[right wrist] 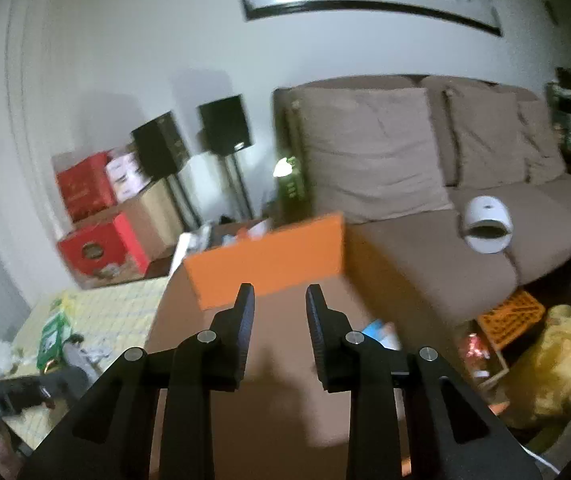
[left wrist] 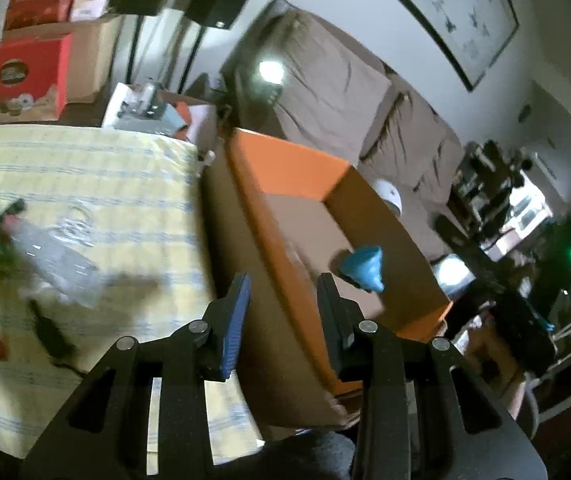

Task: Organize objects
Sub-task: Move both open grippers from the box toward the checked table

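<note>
A matt orange cardboard box (left wrist: 285,168) is seen, a glossy blue plastic funnel (left wrist: 363,268) at its four o'clock; checked cloth (left wrist: 97,176) and crinkled clear plastic (left wrist: 57,256) are shown at nine o'clock.

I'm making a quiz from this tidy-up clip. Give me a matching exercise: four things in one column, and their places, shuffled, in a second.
Things:
1. blue funnel
2. white dome-shaped gadget
3. clear plastic bottle
4. black speakers

Places:
A. on the yellow checked tablecloth
B. on stands by the wall
C. inside the orange box
D. on the brown sofa

Pairs: 1-C, 2-D, 3-A, 4-B
</note>
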Demonstrator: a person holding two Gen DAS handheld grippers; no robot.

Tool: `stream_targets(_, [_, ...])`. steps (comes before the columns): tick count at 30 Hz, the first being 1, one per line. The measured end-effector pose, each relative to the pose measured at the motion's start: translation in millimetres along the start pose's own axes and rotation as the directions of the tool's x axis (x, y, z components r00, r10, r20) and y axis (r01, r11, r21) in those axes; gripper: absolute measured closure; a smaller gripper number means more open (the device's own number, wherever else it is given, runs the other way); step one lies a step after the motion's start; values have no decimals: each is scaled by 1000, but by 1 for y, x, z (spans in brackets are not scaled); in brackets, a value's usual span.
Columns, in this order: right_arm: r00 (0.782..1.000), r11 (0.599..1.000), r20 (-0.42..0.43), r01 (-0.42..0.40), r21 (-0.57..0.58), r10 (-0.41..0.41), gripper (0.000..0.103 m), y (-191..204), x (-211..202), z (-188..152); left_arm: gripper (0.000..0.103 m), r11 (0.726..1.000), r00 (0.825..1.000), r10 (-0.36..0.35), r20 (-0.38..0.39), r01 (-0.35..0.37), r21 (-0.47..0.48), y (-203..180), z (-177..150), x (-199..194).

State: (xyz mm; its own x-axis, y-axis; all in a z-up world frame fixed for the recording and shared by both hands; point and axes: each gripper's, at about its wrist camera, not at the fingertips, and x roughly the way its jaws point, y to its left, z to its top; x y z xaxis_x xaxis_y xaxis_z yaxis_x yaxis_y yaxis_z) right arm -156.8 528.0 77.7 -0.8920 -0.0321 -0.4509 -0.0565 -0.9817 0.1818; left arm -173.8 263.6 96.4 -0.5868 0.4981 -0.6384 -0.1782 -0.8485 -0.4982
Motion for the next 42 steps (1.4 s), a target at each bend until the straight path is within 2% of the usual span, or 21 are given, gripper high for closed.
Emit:
stream_targets(2, [999,999,-3,33,32,-33,72,-9,-11,6,72,1000,1000,0,1,0,-9,16,5,-6])
stream_targets(5, [996,995,-66,67,68,-63,64,-10,-20,8,72,1000,1000,-19,-19,19,1,32,8,-9])
stream_targets(7, [990,993,-105,100,62,-93,64,0,-26,4,71,1000,999,-26,-28,27,12,42,6,-15])
stream_targets(9, [988,993,-122,104,51,-98,57,12,-32,-1,68,998,999,-28,-34,30,49,52,5,-25])
stream_targets(11, [988,994,-128,92,50,-85,53,27,-38,-7,65,997,1000,0,-16,1,82,66,4,-43])
stream_targets(13, [989,997,-135,69,40,-63,52,46,-42,-11,54,997,1000,26,6,-26,79,83,8,-60])
stream_targets(15, [989,998,-140,57,16,-55,45,68,-44,-13,46,995,998,62,-2,-61,82,101,12,-76])
stream_targets(18, [987,998,-150,50,-38,-55,33,103,-41,-17,41,985,992,125,-15,-122,123,123,13,-100])
stream_targets(21, [979,996,-199,28,-87,-45,23,137,-30,-27,24,984,989,148,-2,-147,96,155,11,-123])
stream_targets(24, [963,993,-269,-28,-113,-3,20,169,-14,-43,17,986,986,166,1,-166,24,196,6,-139])
stream_targets(29, [918,975,-393,-129,-179,50,19,227,11,-82,17,973,977,211,-19,-211,-94,263,-10,-150])
stream_targets(31, [888,967,-452,-180,-180,81,19,246,25,-100,17,970,979,200,-26,-202,-139,282,-16,-150])
stream_targets(36, [838,954,-536,-232,-189,98,19,275,67,-136,17,966,981,187,-45,-192,-173,303,-23,-140])
stream_targets(38, [828,947,-556,-231,-225,70,19,286,80,-149,17,967,982,182,-44,-187,-175,307,-23,-136])
stream_targets(42, [829,934,-557,-238,-268,52,20,302,99,-163,17,964,983,179,-49,-185,-189,316,-26,-131])
